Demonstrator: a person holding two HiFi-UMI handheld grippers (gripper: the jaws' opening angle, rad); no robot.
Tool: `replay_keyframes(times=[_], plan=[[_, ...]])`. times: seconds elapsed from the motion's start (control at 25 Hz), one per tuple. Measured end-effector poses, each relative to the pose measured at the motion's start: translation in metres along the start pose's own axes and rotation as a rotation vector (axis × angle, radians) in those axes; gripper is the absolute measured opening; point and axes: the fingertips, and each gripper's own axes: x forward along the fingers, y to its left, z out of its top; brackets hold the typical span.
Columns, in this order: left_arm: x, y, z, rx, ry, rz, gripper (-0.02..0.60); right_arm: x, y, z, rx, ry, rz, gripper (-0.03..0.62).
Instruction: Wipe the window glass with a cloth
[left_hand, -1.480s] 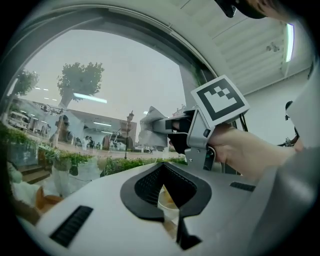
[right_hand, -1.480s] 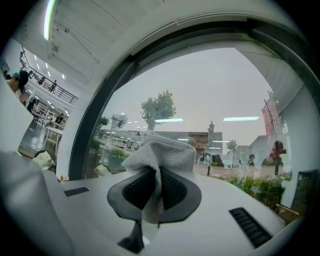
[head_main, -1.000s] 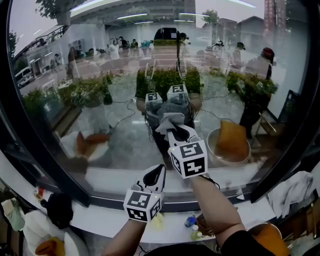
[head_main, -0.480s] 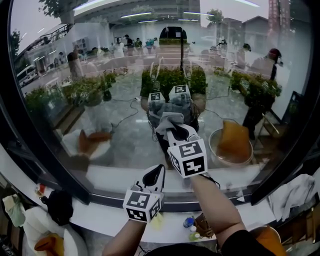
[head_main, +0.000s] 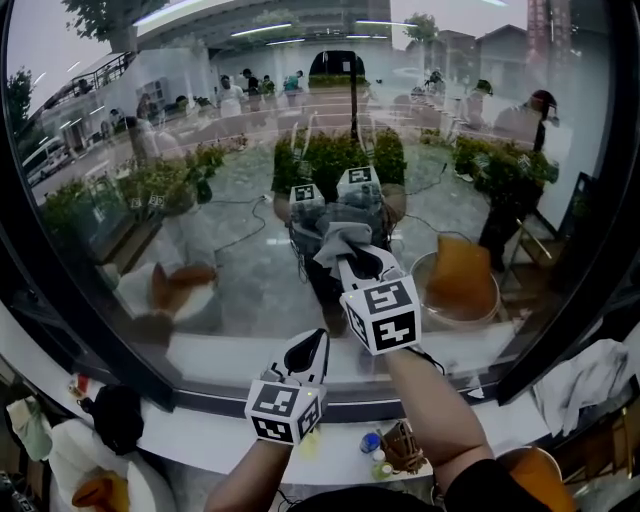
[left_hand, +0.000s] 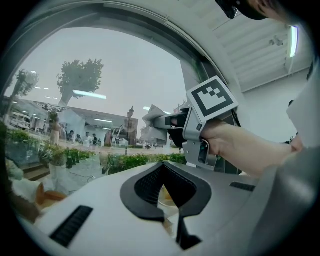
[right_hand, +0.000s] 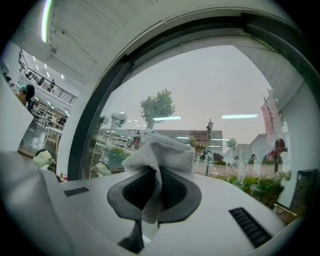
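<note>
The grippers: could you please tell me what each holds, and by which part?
The right gripper pinches a grey mesh cloth by a gathered fold; the left gripper holds nothing.

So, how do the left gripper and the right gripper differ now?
The right gripper is shut on a grey cloth; the left gripper is shut on nothing. The right gripper is high before the window glass; the left gripper sits lower. Both point at the glass.
</note>
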Motion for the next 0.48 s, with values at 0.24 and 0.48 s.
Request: replay_keyframes(times=[0.24, 0.48], plan=[[0.017, -0.025, -0.003, 0.005, 0.005, -0.030, 0.008, -0.016, -0.028, -0.009, -0.002, 0.007, -0.018, 0.038], [0.035, -0.054, -0.002, 0.003, 0.004, -0.049, 0.008, -0.038, -0.058, -0.014, -0.012, 0.013, -0.027, 0.038]])
